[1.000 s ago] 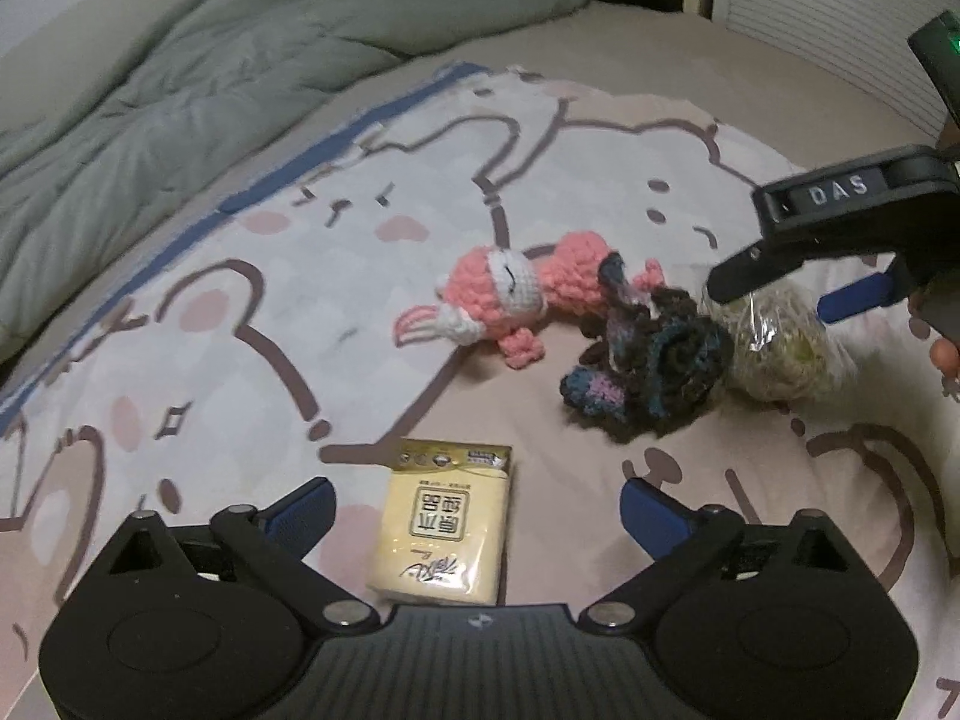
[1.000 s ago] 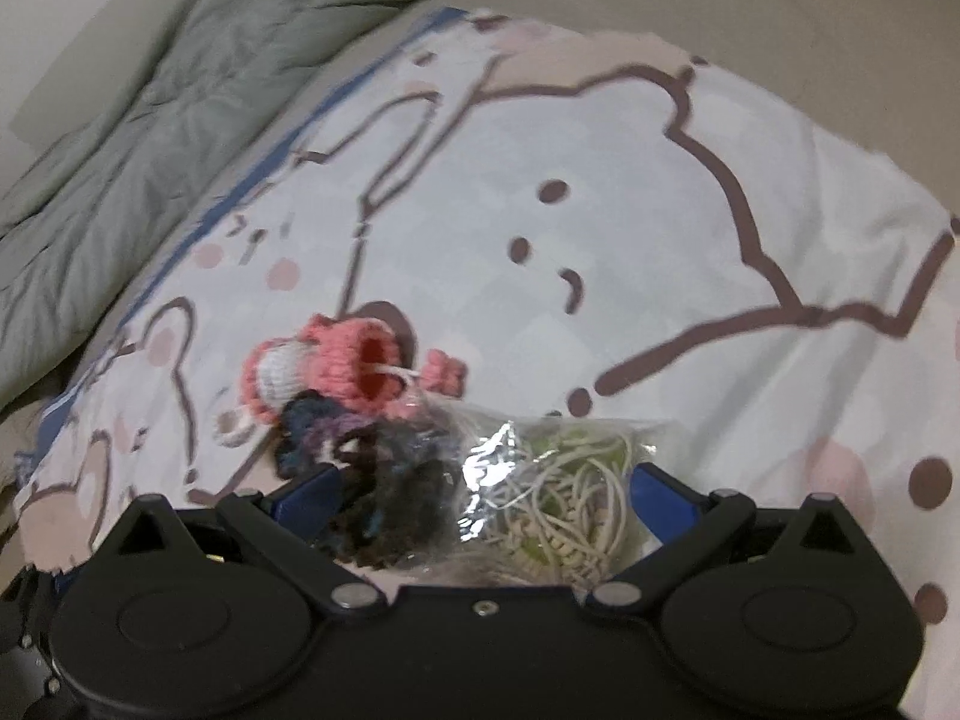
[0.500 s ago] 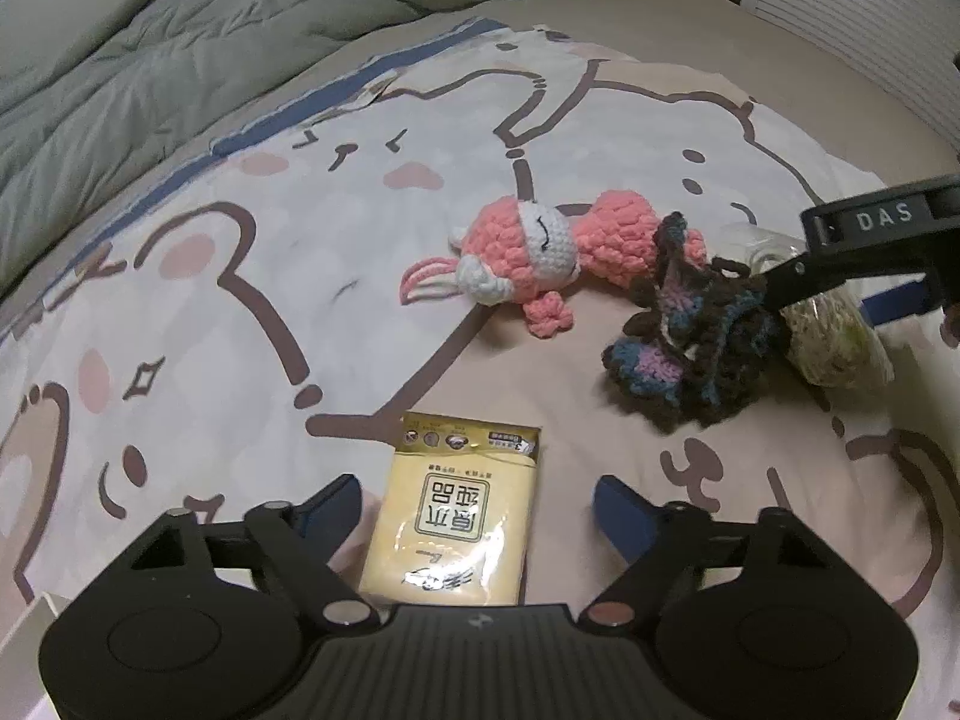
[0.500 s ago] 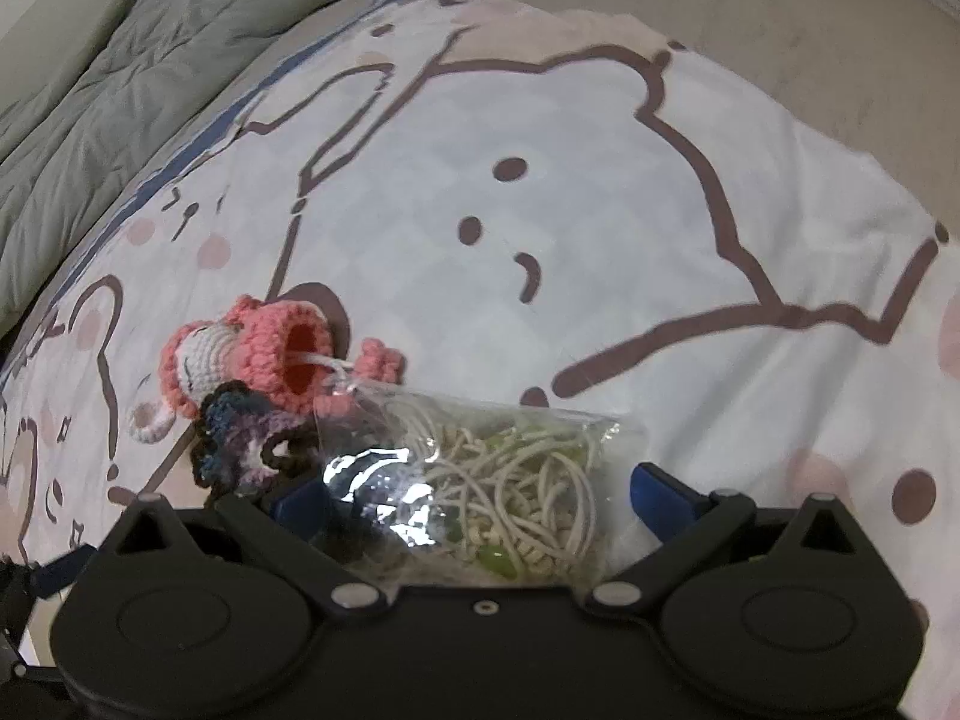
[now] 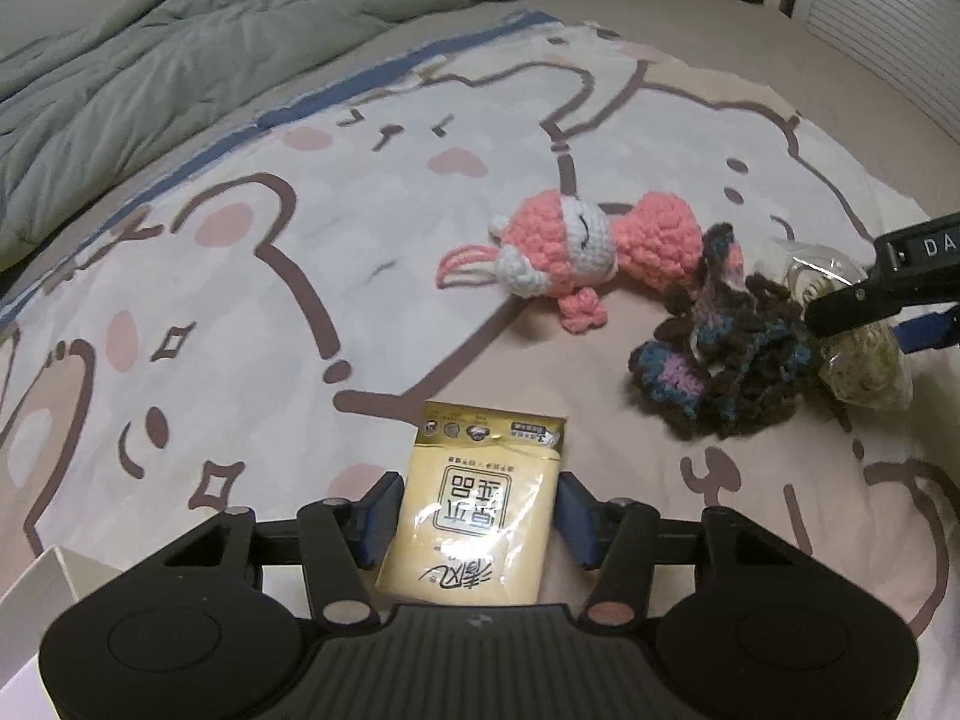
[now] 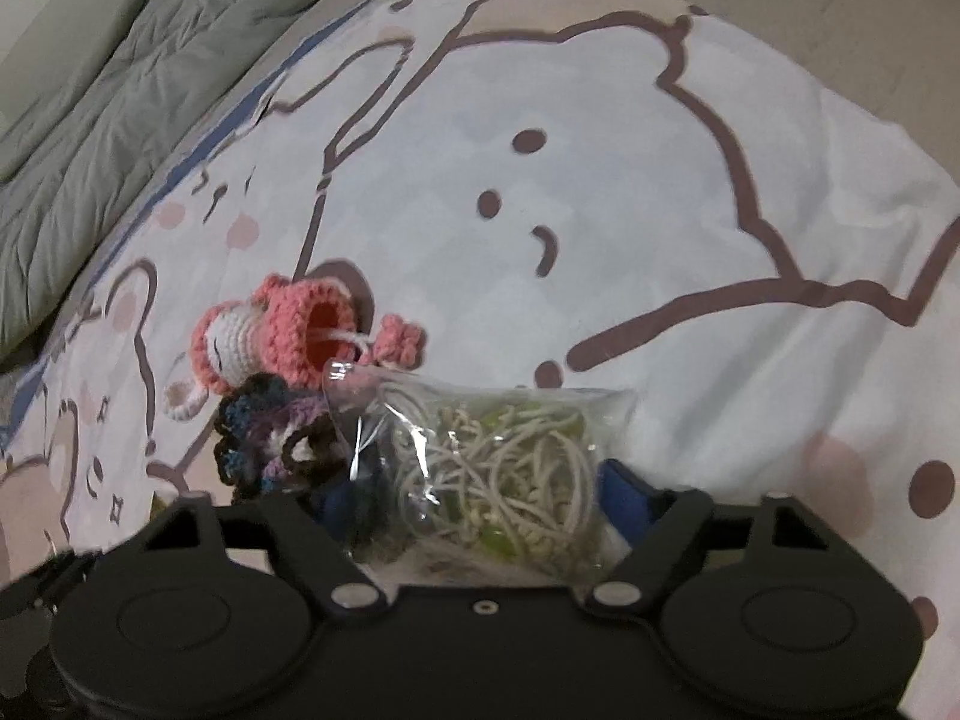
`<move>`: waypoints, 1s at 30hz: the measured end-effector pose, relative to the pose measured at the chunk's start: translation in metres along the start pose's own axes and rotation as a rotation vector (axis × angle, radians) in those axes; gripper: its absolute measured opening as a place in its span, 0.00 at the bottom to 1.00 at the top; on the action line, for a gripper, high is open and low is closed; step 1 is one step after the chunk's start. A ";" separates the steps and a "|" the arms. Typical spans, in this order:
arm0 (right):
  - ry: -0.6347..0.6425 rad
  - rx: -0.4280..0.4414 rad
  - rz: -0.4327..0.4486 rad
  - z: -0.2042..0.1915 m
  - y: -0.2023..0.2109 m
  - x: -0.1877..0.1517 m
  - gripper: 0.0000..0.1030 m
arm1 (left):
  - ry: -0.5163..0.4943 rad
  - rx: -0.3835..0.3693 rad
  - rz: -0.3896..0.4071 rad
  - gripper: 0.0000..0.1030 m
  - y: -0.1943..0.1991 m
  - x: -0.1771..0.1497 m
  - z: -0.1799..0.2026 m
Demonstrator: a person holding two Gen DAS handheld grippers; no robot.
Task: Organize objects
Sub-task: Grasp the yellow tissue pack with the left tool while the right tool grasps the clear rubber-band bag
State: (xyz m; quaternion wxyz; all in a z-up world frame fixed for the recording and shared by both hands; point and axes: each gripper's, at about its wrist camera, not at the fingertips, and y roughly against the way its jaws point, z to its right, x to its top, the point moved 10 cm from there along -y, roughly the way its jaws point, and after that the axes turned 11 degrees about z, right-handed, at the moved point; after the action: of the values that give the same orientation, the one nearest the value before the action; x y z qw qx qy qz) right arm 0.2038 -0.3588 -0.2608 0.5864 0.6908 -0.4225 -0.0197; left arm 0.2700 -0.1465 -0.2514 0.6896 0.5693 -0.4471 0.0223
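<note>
Grasping step, both at once, on a bear-print bedsheet [image 5: 240, 276]. Low centre of the left view: left gripper [image 5: 477, 507], jaws just closing, pads now against both sides of a yellow tissue pack [image 5: 480, 504]. Low centre of the right view: right gripper [image 6: 480, 492], jaws just narrowing around a clear bag of elastic bands [image 6: 498, 468], grip probably not yet firm. Next move, likely: finish squeezing, then lift clear of the dark crochet piece [image 6: 270, 438] touching the bag.

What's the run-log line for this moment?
left gripper: closing on tissue pack | right gripper: closing around clear bag | pink doll, dark crochet: on sheet
</note>
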 end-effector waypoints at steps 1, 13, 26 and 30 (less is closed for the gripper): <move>-0.009 -0.002 0.008 0.002 0.002 0.002 0.73 | 0.008 0.007 0.008 0.54 0.002 0.002 0.000; 0.050 0.042 0.113 -0.002 0.038 0.025 0.70 | 0.106 0.050 0.111 0.53 0.043 0.021 0.003; 0.171 0.111 0.191 -0.039 0.071 0.024 0.70 | 0.207 0.147 0.174 0.54 0.098 0.010 -0.036; 0.212 0.147 0.202 -0.062 0.077 0.017 0.70 | 0.237 0.186 0.186 0.54 0.117 0.002 -0.058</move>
State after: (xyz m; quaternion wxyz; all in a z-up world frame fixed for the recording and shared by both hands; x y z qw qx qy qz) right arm 0.2044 -0.3165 -0.1698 0.5745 0.6842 -0.4258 0.1436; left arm 0.2428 -0.0596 -0.1579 0.6766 0.5802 -0.4096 0.1943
